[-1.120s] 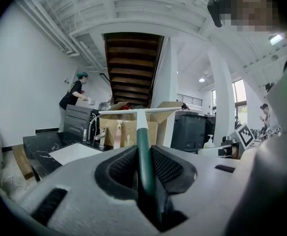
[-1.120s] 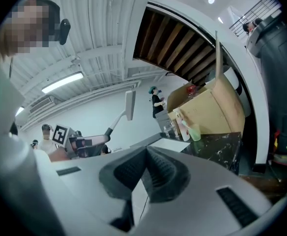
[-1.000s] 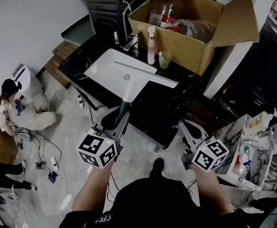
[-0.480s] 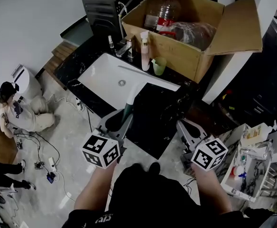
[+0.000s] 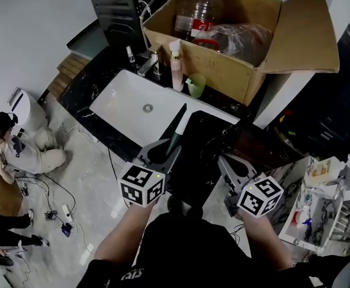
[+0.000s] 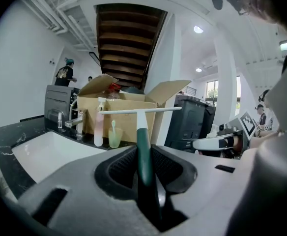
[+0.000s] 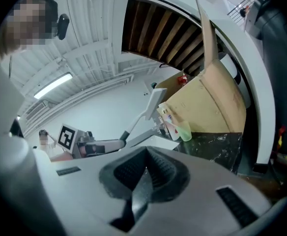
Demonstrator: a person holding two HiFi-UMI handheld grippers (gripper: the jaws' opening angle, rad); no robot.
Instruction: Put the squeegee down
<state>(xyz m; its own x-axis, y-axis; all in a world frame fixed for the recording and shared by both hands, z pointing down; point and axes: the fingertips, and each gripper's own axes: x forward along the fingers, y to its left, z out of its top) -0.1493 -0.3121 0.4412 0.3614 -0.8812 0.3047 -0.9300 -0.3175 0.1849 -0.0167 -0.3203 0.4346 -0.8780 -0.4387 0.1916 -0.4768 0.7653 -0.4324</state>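
Note:
The squeegee has a dark green handle, a white neck and a long white blade. My left gripper is shut on the handle, and the squeegee points away from me over the near edge of the white sink and the black counter. In the left gripper view the handle stands up between the jaws with the blade level. My right gripper hangs to the right at the counter's front edge, jaws together with nothing in them. In the right gripper view the squeegee shows at the left.
An open cardboard box with bottles and a plastic bag stands at the back of the counter. A faucet, a pink bottle and a green cup line the sink's far side. A person sits on the floor at the left. A wire rack stands at the right.
The left gripper has moved right and down with the squeegee, closer to the counter's front edge. The blade now shows nearly end-on. The right gripper has shifted a little along with it.

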